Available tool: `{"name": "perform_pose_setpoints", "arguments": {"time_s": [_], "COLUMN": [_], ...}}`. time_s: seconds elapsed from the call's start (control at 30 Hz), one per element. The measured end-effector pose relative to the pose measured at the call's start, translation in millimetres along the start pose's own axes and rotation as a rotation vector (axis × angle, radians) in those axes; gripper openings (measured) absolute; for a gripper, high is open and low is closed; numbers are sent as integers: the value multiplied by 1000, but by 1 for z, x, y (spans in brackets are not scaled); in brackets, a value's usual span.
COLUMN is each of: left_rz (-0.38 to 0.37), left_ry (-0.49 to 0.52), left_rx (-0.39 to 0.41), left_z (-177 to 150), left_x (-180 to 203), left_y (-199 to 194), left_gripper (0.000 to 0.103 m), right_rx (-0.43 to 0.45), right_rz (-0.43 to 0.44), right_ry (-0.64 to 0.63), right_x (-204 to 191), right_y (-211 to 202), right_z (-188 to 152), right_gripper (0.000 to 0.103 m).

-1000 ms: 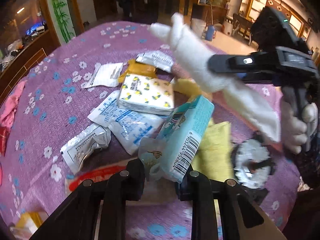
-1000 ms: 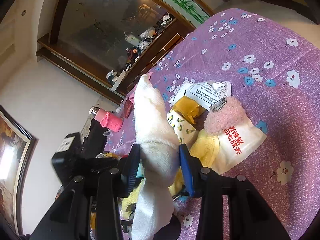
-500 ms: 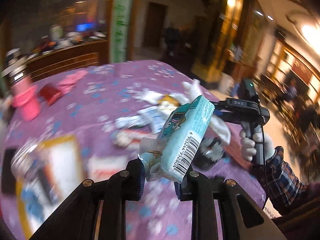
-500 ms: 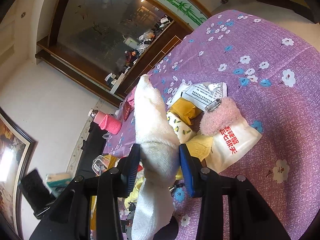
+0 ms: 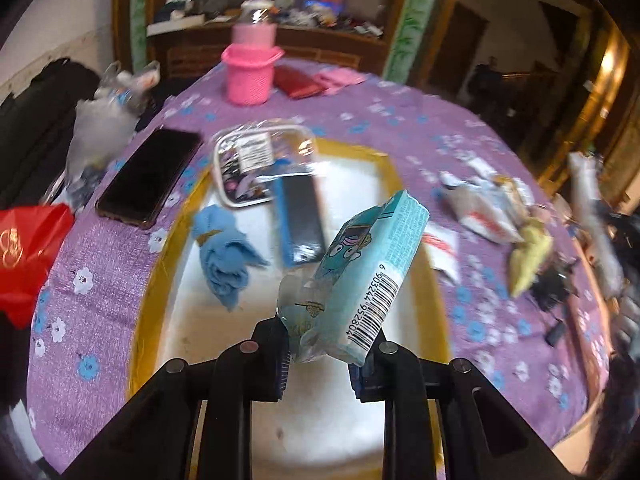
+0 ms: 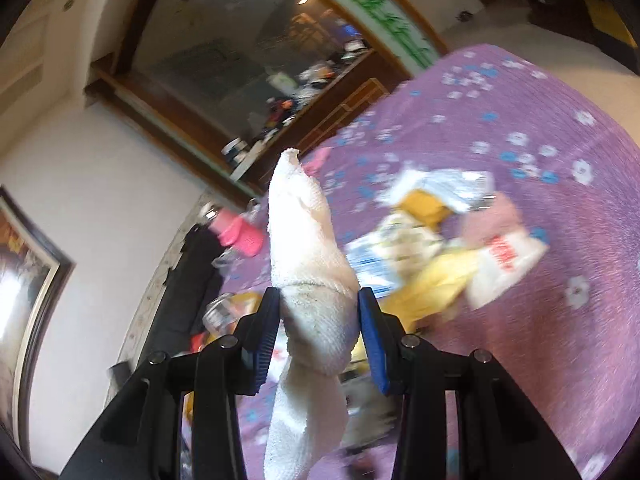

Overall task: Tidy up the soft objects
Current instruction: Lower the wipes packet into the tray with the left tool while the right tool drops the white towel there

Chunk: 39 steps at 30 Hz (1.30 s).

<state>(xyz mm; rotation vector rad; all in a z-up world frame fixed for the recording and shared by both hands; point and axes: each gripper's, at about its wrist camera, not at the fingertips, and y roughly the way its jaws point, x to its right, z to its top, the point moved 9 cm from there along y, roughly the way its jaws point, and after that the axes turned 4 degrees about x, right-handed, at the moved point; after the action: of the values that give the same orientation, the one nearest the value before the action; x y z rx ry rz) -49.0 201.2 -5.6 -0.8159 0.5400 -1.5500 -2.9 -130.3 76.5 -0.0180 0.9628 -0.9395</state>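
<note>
Left gripper (image 5: 324, 354), clamped on tissue pack (image 5: 362, 276), has swung from the pile to over the tray (image 5: 360, 152)

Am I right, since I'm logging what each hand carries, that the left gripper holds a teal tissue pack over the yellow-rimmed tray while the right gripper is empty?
Not quite: the right gripper is not empty. The right wrist view shows it clamped on a white towel. The left gripper does hold the teal tissue pack over the yellow-rimmed tray.

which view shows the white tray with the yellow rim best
The left wrist view. The white tray fills its centre, with the blue cloth and clear case lying inside and the tissue pack held above it. The right wrist view shows, at most, a blurred yellow patch behind the white towel.
</note>
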Motion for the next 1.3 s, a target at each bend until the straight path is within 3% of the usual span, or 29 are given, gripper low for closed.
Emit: {"name": "perform_pose_setpoints", "arguments": {"time_s": [0.07, 0.13, 0.23, 0.47, 0.63, 0.8, 0.9, 1.07, 1.3], "left_rz": [44, 95, 111, 31, 36, 18, -3, -13, -15], "left_ry": [-25, -52, -101, -141, -219, -241, -221, -182, -201], "left_rx": [-15, -29, -54, 45, 151, 209, 210, 212, 186], "left_z": [3, 5, 0, -20, -36, -48, -50, -48, -52], "left_x": [-13, -27, -39, -46, -65, -70, -69, -73, -87], "left_y": [15, 25, 31, -22, -70, -90, -89, -89, -85], "left_gripper": [27, 45, 58, 70, 74, 74, 74, 74, 74], "right_rx": [-22, -61, -122, -301, -366, -356, -371, -302, -184], "right_rz": [24, 44, 74, 123, 81, -71, -209, -258, -256], "right_ry": [-45, -88, -129, -177, -185, -213, -243, -306, -304], "right_x": [-33, -64, -100, -169, -193, -187, -172, -175, -168], "right_y": [2, 13, 36, 116, 171, 215, 233, 224, 179], "right_z": [-8, -20, -40, -109, -148, -166, -177, -169, -143], "right_gripper": [38, 38, 38, 38, 39, 39, 41, 57, 57]}}
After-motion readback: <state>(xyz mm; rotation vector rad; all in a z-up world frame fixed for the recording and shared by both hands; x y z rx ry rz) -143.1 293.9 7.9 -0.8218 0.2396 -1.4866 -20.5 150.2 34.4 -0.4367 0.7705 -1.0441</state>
